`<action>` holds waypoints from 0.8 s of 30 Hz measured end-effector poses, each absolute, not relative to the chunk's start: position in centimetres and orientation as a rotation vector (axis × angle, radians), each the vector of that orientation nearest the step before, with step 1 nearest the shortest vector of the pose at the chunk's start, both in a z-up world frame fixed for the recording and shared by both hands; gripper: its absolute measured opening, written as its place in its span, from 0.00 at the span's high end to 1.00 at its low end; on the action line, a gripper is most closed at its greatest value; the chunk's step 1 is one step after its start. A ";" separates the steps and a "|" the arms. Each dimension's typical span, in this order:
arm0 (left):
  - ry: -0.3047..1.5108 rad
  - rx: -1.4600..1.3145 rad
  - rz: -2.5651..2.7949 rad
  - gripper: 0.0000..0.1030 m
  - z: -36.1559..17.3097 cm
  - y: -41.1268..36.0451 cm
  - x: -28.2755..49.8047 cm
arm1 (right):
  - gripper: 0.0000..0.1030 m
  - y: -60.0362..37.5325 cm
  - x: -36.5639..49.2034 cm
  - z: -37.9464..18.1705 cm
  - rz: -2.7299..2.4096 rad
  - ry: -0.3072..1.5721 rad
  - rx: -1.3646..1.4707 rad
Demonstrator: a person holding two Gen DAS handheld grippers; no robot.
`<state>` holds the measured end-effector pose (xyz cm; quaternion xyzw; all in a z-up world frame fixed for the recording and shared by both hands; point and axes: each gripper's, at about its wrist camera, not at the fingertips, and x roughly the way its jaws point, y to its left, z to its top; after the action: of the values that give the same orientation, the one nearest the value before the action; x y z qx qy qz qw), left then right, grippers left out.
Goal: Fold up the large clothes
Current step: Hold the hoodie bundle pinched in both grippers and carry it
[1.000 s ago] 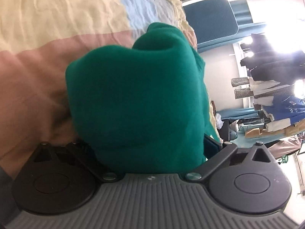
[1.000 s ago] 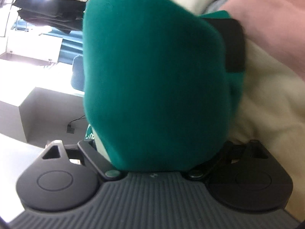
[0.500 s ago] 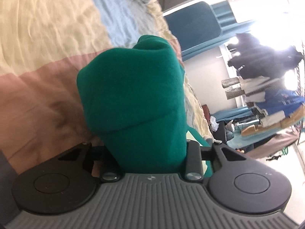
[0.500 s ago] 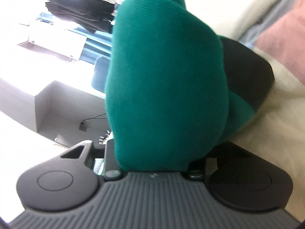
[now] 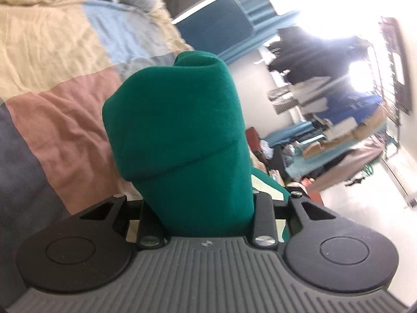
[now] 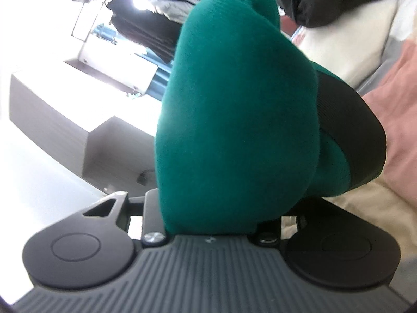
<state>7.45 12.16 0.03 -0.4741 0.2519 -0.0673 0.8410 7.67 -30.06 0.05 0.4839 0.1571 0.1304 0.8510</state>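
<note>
A thick fold of the green garment [image 5: 177, 120] fills the middle of the left wrist view, bunched and lifted above the patchwork quilt [image 5: 65, 78]. My left gripper [image 5: 203, 206] is shut on it, and the cloth hides the fingertips. In the right wrist view another thick fold of the green garment [image 6: 234, 104] stands between the fingers. My right gripper [image 6: 211, 216] is shut on that fold. A black ribbed band [image 6: 346, 130] of the garment hangs to the right of it, over the quilt [image 6: 391, 104].
A blue padded panel [image 5: 216, 26] and a rack of hanging clothes [image 5: 325, 91] stand past the bed's far edge. In the right wrist view are a grey-white cabinet [image 6: 65, 104], a cream pillow [image 6: 351, 47] and a dark garment [image 6: 325, 0].
Both pairs of jaws have gone from wide apart to closed on the green cloth. Both grippers have risen off the quilt with the garment and rolled somewhat.
</note>
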 end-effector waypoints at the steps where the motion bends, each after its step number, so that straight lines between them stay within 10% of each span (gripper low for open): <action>1: 0.527 -1.003 -0.155 0.64 0.7 11.5 7.0 | 0.57 -30.6 6.9 0.5 0.275 0.329 1.030; 24: 0.572 -0.931 -0.414 0.64 9.2 -14.2 19.7 | 0.57 -50.0 5.8 9.0 0.086 0.128 1.061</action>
<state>19.69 -14.18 9.22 -0.4394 0.2702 -0.1956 0.8340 5.79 -50.00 9.03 0.5056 0.0608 0.0409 0.8597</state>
